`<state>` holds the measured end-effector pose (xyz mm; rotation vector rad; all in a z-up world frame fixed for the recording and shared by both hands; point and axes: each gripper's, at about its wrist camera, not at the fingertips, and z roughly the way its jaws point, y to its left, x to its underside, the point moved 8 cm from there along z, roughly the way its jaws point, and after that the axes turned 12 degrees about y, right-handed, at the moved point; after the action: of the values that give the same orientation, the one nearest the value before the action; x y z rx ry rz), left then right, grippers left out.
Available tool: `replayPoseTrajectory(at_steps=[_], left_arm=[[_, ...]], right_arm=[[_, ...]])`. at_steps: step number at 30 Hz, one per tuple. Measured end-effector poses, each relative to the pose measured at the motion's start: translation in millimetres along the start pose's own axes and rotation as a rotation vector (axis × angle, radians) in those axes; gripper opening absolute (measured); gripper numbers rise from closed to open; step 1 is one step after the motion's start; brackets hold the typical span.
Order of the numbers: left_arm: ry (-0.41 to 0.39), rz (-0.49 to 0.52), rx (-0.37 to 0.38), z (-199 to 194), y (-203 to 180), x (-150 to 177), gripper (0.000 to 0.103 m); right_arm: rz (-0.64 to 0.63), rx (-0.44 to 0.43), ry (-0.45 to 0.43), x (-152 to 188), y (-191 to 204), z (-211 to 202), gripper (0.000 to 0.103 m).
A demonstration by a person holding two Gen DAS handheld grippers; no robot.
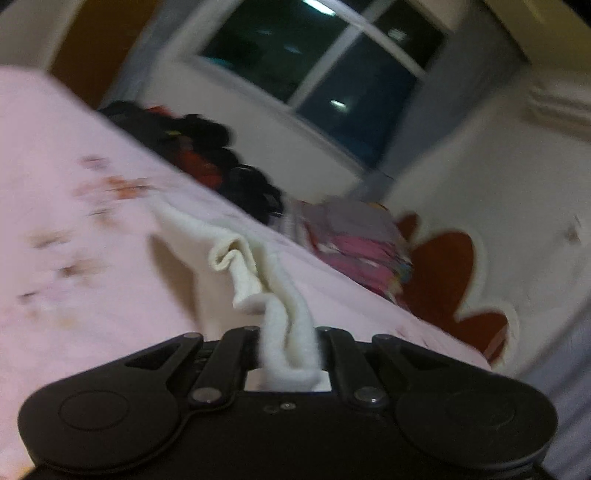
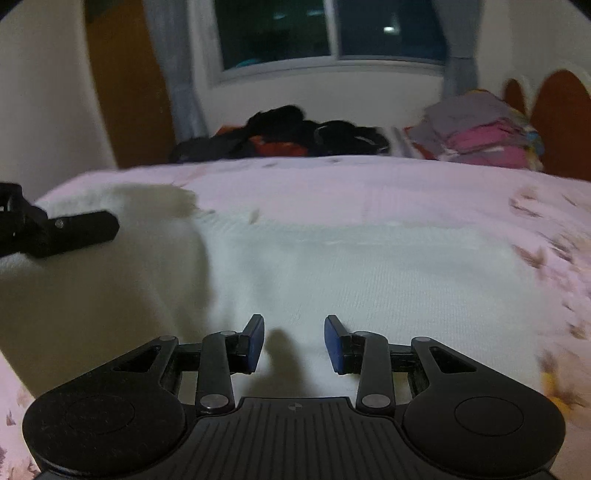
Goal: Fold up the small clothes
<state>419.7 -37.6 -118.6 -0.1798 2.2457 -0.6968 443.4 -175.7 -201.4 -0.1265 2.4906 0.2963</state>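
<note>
The white garment (image 2: 332, 266) lies spread across the pink floral bedsheet (image 2: 369, 184), its ribbed knit flat over the middle of the bed; one edge of it is bunched and pinched in the left gripper (image 1: 288, 350), jaws closed tight on the fabric, the cloth rising off the sheet in a crumpled ridge toward the fingers; in the right wrist view that same gripper shows as a black arm at the left edge, over the garment's raised corner, with a shadow under the lifted cloth; the right gripper (image 2: 294, 343) hangs over the near part of the garment, its blue pads (image 2: 255, 343) set partly apart with nothing between them, only cloth and their shadow below; beyond, at the far edge of the bed, a heap of dark clothes (image 2: 288, 133) with a red piece showing; beside it to the right a stack of folded clothes (image 2: 480, 136) in grey and pink; behind them a window (image 2: 328, 33), dark outside, and a white wall.
</note>
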Motion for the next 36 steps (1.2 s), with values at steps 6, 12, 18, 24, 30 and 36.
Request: replayPoseTrajectory(at_steps=[6,12,18,24,30,36], left_arm=[[0.125,0.211,0.074,49.5,-85.8,51.4,0.007],[0.314,0.311,0.042,97.2,-109.2,121.3,0.012],[0.38,0.343,0.09,87.2,-123.8,144.4,0.052],[0.372,0.439,0.101,39.6,-111.8,145.0,0.064],[0.294,0.31,-0.029,24.7,-58.1,99.5,0.065],[0.246,0.231,-0.086,30.4,-26.8,67.0,0.065]], right_arm=[[0.153,0.038,-0.045,8.9,-80.7,-48.3,0.035],[0.245,0.045,-0.055,27.9,-134.3,-78.4,0.035],[0.269,-0.049,-0.056,31.7,-136.9,-93.7,0.035],[0.256,-0.128,-0.004,31.4,-117.6,-82.2,0.035],[0.277,-0.142,0.04,25.7,-116.0,-45.3,0.035],[0.3,-0.164,0.019,14.4,-117.9,-30.1,0.035]])
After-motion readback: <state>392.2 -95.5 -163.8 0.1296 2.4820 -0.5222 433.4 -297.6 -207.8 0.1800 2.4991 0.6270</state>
